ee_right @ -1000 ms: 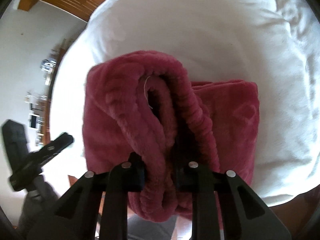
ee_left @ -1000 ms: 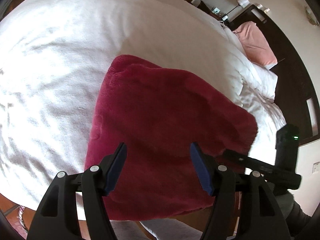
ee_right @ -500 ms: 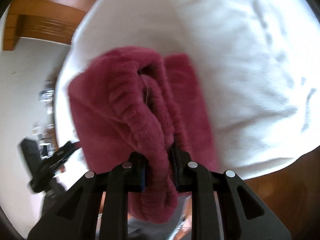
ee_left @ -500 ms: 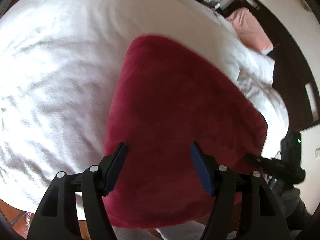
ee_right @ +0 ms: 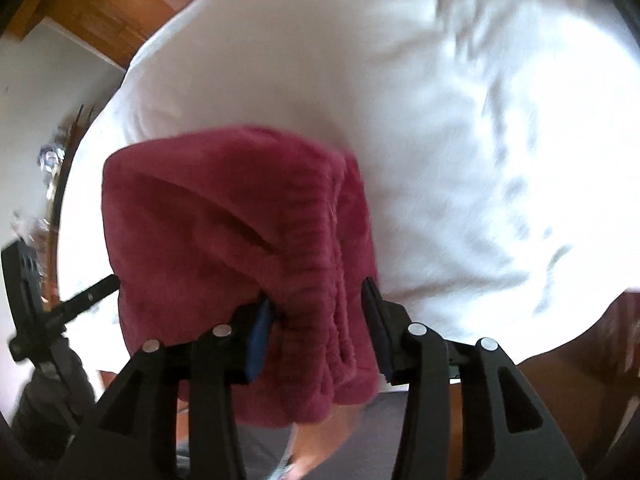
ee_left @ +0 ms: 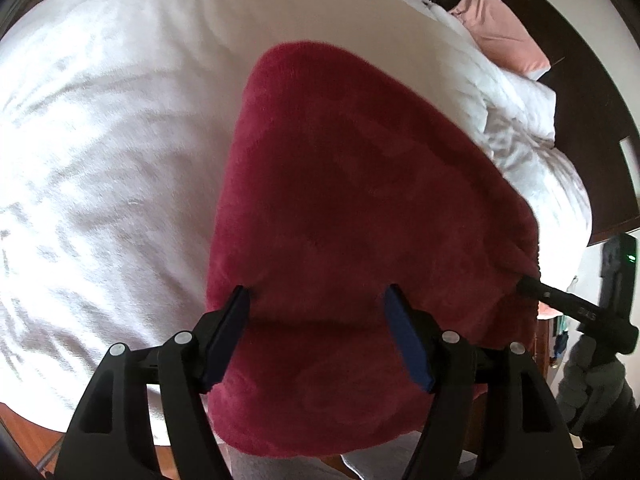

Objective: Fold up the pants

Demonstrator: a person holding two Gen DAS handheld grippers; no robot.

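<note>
The dark red fleece pants (ee_left: 360, 216) lie folded into a thick bundle at the near edge of the white bed (ee_left: 112, 128). My left gripper (ee_left: 316, 300) is open, its blue pads (ee_left: 404, 336) spread just above the near part of the bundle. In the right wrist view the pants (ee_right: 224, 240) show their ribbed waistband end. My right gripper (ee_right: 320, 300) is open, with its fingers on either side of that waistband edge. The right gripper's tip (ee_left: 560, 304) also shows in the left wrist view, at the bundle's right corner.
A pink pillow (ee_left: 504, 40) and a dark headboard (ee_left: 592, 92) are at the far right of the bed. The other gripper's body (ee_right: 40, 304) shows at the left of the right wrist view. Wooden floor (ee_right: 96, 12) lies beyond the bed.
My right gripper has opened and let go of the waistband it was pinching. The pants bundle has shifted further onto the bed. The left gripper stayed open.
</note>
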